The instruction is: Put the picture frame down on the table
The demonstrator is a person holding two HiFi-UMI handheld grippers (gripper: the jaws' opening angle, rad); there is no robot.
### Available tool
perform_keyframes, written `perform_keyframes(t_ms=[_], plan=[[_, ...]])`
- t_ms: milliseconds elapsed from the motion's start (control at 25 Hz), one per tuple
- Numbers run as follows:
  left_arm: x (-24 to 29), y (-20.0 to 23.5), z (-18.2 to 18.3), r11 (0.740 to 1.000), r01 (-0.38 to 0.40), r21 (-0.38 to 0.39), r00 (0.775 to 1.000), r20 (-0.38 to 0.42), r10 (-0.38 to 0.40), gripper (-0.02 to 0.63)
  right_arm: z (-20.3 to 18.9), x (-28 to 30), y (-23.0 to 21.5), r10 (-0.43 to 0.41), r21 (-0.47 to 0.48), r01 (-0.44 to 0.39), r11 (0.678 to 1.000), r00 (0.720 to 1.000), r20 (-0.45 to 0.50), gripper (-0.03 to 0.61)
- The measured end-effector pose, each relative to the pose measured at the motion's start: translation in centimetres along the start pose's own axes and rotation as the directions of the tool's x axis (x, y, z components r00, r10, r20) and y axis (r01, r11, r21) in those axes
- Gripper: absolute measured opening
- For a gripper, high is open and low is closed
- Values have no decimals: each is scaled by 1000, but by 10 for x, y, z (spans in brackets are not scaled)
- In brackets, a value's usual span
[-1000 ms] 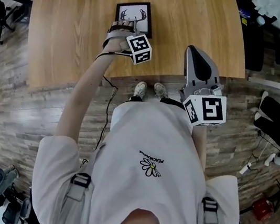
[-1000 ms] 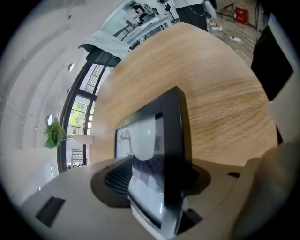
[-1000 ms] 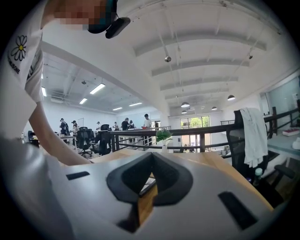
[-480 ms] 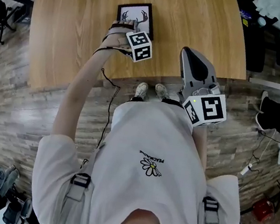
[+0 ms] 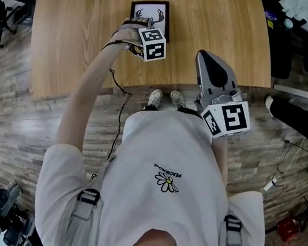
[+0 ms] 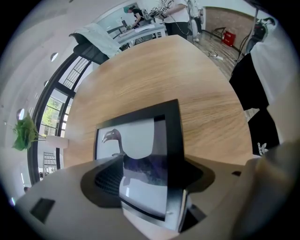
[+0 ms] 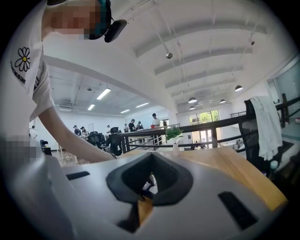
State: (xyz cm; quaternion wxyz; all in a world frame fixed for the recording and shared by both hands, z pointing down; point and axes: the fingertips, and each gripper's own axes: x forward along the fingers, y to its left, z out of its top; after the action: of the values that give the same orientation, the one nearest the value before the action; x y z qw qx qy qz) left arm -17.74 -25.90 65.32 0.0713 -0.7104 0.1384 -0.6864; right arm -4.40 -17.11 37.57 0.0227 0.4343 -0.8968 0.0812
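Head view: the picture frame (image 5: 150, 14) lies on the wooden table (image 5: 218, 19). The left gripper (image 5: 140, 25) points down over its near end, and the right gripper (image 5: 203, 56) is at the table's near edge, above plank floor (image 5: 37, 123).

Left gripper view: the jaws are spread and have just been opening, with the frame's near end between them.

Right gripper view: the jaws are together and empty. Beyond them are a potted plant (image 7: 174, 135) and a railing (image 7: 225, 124).
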Motion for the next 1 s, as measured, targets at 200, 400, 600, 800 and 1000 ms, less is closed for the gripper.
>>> perform_keyframes(t_ms=[200,400,600,800,1000], plan=[[2,1,1,999,48,6,999,14,-48,351,-2,1,-5,-3,5,3,1000,1000,-9,9],[2,2,2,996,86,4,996,30,-86,360,-3,3,-8,0,7,0,1000,1000,-14,9],[3,1,2,995,103,11,995,9,-103,362,-4,5,-8,3,10,-2,1000,1000,-17,9],[5,1,1,990,139,18,990,-2,-139,368,-7,6,-9,5,14,-5,1000,1000,-26,9],[8,1,1,982,189,17,982,18,-190,374,-8,7,-12,0,15,0,1000,1000,-31,9]])
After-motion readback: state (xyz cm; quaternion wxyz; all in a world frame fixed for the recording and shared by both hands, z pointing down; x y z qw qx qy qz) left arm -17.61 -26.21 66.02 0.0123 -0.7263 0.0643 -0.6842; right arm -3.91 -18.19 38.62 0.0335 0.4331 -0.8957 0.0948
